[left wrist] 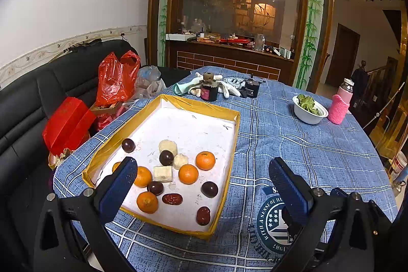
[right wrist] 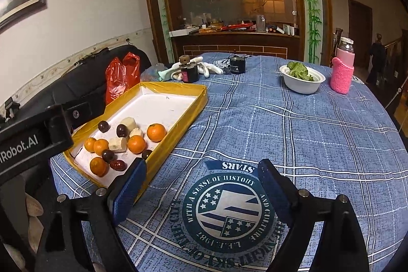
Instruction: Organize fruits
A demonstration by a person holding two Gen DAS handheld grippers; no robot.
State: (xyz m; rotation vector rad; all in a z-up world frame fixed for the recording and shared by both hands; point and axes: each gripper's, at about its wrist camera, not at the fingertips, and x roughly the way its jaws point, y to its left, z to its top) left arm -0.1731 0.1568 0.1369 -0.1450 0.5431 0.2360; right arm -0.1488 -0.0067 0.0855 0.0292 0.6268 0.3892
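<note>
Glossy tangerines (left wrist: 188, 173) fill a matt, tape-edged cardboard tray (left wrist: 230, 144) on woven blue cloth (right wrist: 293, 134) ahead of the gripper.

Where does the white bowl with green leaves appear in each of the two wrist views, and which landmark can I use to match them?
Left wrist view: the white bowl stands on the blue tablecloth, right of centre, far beyond the yellow tray.
Right wrist view: the white bowl stands upper right of centre, also on the tablecloth.
Shared landmark: the pink bottle stands just right of the bowl in both views.
</note>
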